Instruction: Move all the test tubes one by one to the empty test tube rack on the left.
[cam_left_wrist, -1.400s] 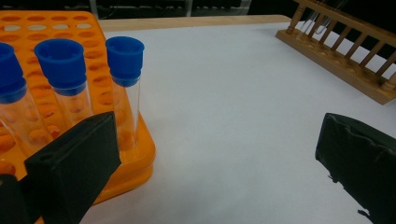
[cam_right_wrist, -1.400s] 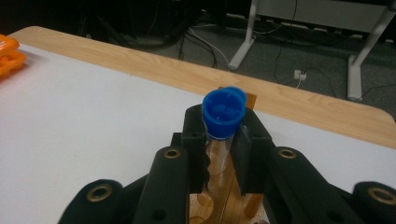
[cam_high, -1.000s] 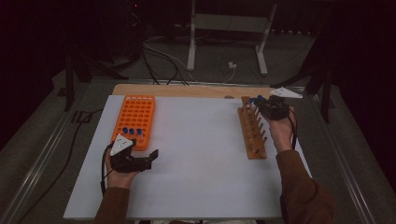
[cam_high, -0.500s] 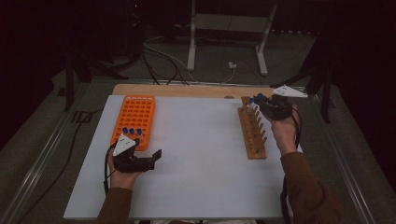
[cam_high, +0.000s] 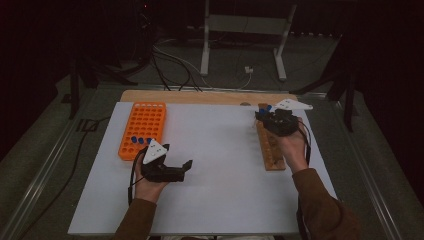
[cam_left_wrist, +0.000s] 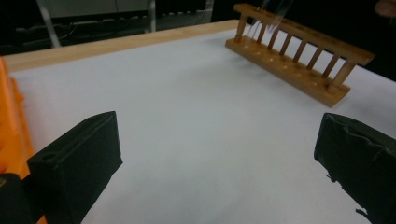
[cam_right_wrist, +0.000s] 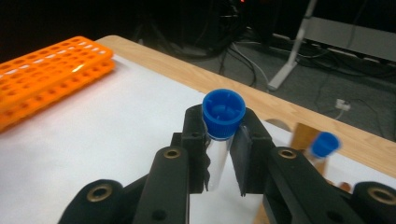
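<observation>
The tube (cam_right_wrist: 219, 149), clear with a blue cap, stands upright between the jaws of the right claw (cam_right_wrist: 223, 140), which is clenched on it just under the cap; its long axis runs up and down in the middle of the right gripper view. In the high view that claw (cam_high: 267, 116) hangs at the upper right, over the far end of the wooden rack (cam_high: 270, 150), where another blue-capped tube (cam_right_wrist: 322, 147) sits just beside it. The move ahead, as I judge it, turns on one relation: the orange rack (cam_high: 142, 129) lies well apart to the left across the bare white table (cam_high: 220, 165), so the tube has to travel leftward while staying upright, then come down cap-up into an empty hole. Near the bottom left of the high view, the left claw (cam_high: 176, 165) is released, its jaws wide with nothing between them, just beside the orange rack's near end where a few blue caps (cam_high: 140, 141) already stand. It is the nearer one to that rack, yet the right one has the tube.
</observation>
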